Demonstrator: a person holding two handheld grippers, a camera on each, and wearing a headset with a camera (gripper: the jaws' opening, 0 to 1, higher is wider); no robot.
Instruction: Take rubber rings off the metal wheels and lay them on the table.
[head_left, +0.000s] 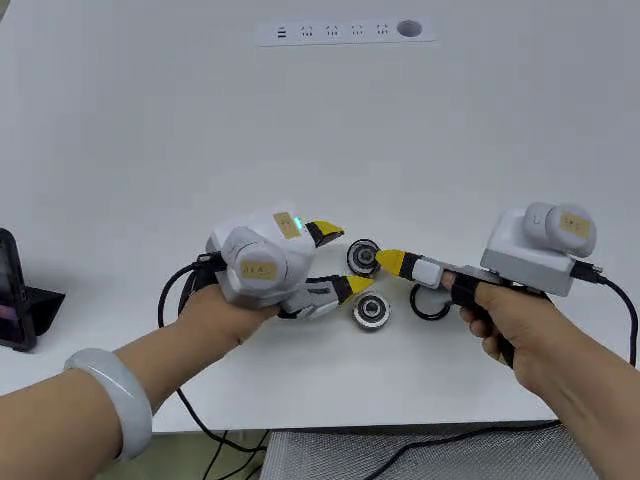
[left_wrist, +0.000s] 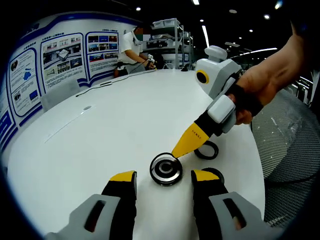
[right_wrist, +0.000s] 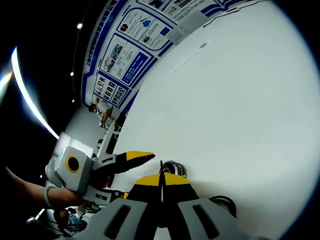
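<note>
Two metal wheels with black rims lie near the table's front edge: a far wheel (head_left: 362, 257) (left_wrist: 166, 169) (right_wrist: 172, 167) and a near wheel (head_left: 371, 311) (right_wrist: 222, 202). A loose black rubber ring (head_left: 430, 303) (left_wrist: 206, 150) lies flat to their right. My left gripper (head_left: 343, 259) (left_wrist: 165, 176) is open, its yellow-tipped jaws standing either side of the far wheel without touching it. From the right, my right gripper (head_left: 385, 261) (left_wrist: 180, 149) (right_wrist: 161, 176) is shut, and its yellow point rests on that wheel's rim. I cannot tell whether it pinches any rubber.
A white power strip (head_left: 345, 31) lies at the table's far side. A dark phone on a stand (head_left: 12, 290) sits at the left edge. Black cables trail from both grippers over the front edge. A mesh chair (left_wrist: 290, 150) stands beside the table.
</note>
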